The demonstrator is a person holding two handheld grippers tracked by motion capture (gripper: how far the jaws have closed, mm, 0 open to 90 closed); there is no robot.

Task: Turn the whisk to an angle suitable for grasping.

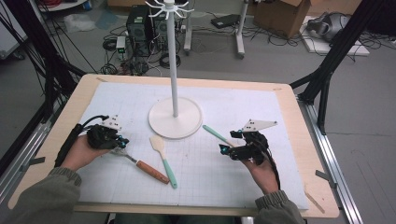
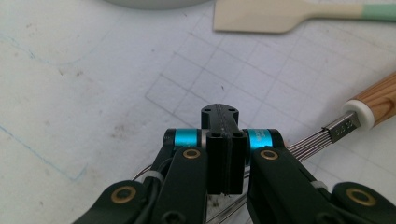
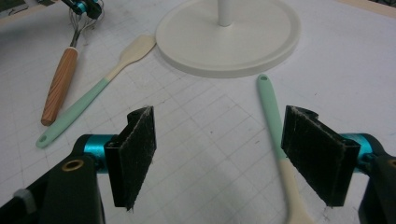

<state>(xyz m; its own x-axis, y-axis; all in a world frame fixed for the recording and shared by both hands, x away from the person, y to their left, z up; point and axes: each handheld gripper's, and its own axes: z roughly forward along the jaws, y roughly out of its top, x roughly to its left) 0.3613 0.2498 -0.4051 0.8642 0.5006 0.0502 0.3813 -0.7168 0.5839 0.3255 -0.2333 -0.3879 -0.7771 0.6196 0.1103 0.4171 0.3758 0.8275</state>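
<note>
Even, bright overhead light, faint soft shadows on the worktop (image 1: 280, 186), slightly soft high view, near fingers (image 3: 135, 154) blurred

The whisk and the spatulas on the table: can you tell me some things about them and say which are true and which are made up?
1. The left gripper is shut on the wires of the whisk. True.
2. The whisk has a blue plastic handle. False: its handle is wooden.
3. The right gripper is open. True: its jaws stand wide apart.
4. The spatula beside the whisk hangs from the white stand. False: it lies flat on the mat.
5. A second mint-handled utensil lies near the right gripper. True.
</note>
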